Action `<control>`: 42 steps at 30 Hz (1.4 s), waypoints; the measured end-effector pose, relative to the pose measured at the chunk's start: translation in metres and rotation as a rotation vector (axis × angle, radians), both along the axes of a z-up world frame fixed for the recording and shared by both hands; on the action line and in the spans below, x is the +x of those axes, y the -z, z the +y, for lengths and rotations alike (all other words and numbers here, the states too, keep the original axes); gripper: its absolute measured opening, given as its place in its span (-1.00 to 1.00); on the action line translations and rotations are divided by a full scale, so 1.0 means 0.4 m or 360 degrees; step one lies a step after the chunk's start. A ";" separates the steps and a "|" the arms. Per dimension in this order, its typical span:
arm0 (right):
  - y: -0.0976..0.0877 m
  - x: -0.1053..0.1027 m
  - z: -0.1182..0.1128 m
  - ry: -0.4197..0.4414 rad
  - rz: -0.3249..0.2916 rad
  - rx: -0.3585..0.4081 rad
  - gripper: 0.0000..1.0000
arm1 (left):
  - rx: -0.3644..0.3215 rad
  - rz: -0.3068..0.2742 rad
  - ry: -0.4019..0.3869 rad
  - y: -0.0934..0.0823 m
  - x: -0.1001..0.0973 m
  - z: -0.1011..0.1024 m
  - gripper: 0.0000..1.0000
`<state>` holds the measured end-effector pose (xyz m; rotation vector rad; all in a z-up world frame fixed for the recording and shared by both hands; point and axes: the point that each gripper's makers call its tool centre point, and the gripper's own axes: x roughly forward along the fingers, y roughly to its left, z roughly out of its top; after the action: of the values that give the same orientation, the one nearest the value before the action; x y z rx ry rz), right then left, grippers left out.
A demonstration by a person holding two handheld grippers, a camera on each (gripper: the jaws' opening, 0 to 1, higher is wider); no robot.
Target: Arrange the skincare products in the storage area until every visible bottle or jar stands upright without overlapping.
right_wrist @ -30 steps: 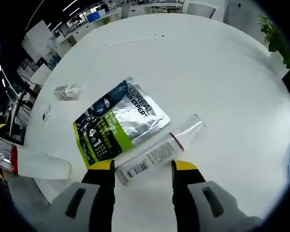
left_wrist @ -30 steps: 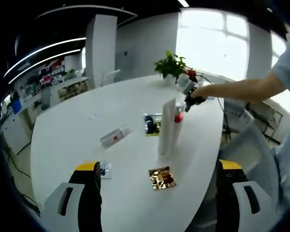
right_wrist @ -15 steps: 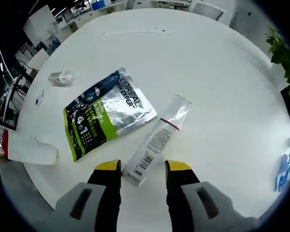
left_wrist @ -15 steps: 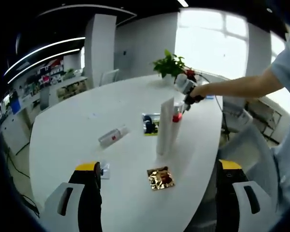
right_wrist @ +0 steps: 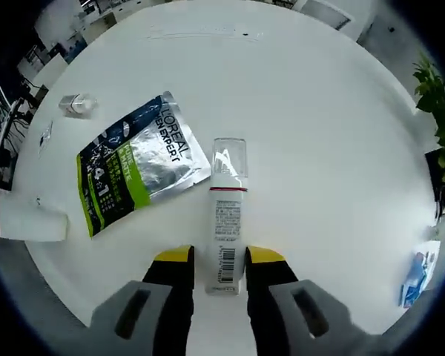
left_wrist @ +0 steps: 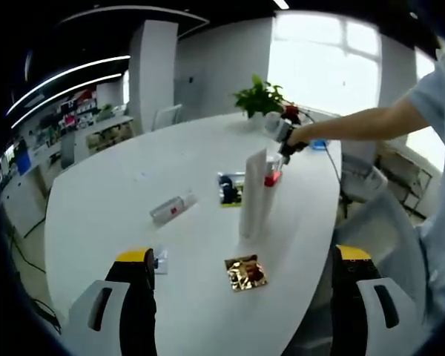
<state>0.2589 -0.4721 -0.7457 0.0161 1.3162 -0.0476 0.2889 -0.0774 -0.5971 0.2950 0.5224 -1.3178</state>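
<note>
Right tongs (right_wrist: 217,261) straddle lying bottle (right_wrist: 226,216) (contact unclear).

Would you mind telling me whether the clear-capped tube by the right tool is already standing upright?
No, the tube lies flat on the white table, its barcode end between the right tool's yellow-tipped jaws.
</note>
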 end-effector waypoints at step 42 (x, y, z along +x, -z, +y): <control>-0.070 -0.084 0.129 0.0030 -0.0485 0.0318 -0.67 | -0.0106 -0.0005 0.0082 -0.021 -0.052 -0.046 0.94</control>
<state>0.2253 -0.4206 -0.7177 0.1986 1.0121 0.0686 0.2680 -0.0960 -0.5888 0.2568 0.4698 -1.3819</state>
